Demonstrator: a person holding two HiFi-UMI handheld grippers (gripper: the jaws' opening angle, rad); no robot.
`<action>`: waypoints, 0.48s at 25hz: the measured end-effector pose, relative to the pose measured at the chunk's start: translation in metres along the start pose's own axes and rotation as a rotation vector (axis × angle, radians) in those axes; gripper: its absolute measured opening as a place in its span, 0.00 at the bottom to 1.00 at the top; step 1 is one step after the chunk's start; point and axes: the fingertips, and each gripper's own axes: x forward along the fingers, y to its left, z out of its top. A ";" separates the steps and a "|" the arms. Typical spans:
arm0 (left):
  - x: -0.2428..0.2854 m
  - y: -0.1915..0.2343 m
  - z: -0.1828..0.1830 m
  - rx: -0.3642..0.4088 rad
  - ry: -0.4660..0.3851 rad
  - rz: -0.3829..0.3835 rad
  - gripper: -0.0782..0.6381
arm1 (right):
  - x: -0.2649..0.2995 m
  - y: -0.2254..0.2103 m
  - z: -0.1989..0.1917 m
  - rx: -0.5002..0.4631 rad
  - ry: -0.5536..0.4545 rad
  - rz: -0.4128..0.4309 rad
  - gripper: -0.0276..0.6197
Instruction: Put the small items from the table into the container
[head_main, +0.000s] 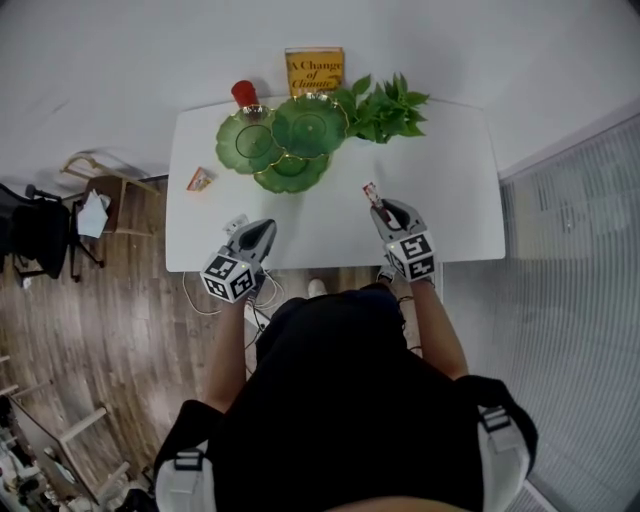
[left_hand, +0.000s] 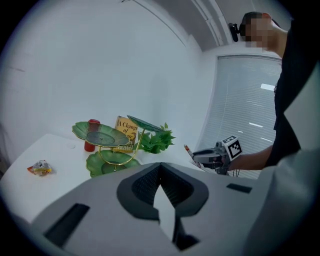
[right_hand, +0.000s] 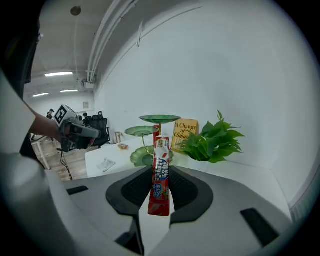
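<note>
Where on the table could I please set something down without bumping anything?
The table is bare on the right, beyond the plant and the right gripper. So is the front middle, between it and the left gripper, below the leaf stand. The back edge is crowded: red can, book, plant.

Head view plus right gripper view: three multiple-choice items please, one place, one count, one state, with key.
1. Where lies the small crumpled orange wrapper? A on the white table; B in a dish; C on the floor.
2. How many green leaf-shaped dishes does the gold-framed stand carry? A two; B three; C five.
3. The right gripper is: A open, empty; B shut on a red stick packet; C shut on a spoon.
Key: A, it rests on bare tabletop; B, three dishes show from above; B, the packet stands pinched between its jaws.
</note>
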 end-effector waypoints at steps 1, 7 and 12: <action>-0.003 0.000 -0.002 -0.001 0.000 0.002 0.11 | 0.002 0.003 0.000 -0.002 0.000 0.007 0.22; -0.022 -0.002 -0.013 -0.015 0.005 0.026 0.11 | 0.007 0.013 -0.006 -0.013 0.015 0.030 0.22; -0.028 0.002 -0.017 -0.027 -0.005 0.059 0.11 | 0.010 0.015 -0.003 -0.037 0.014 0.056 0.22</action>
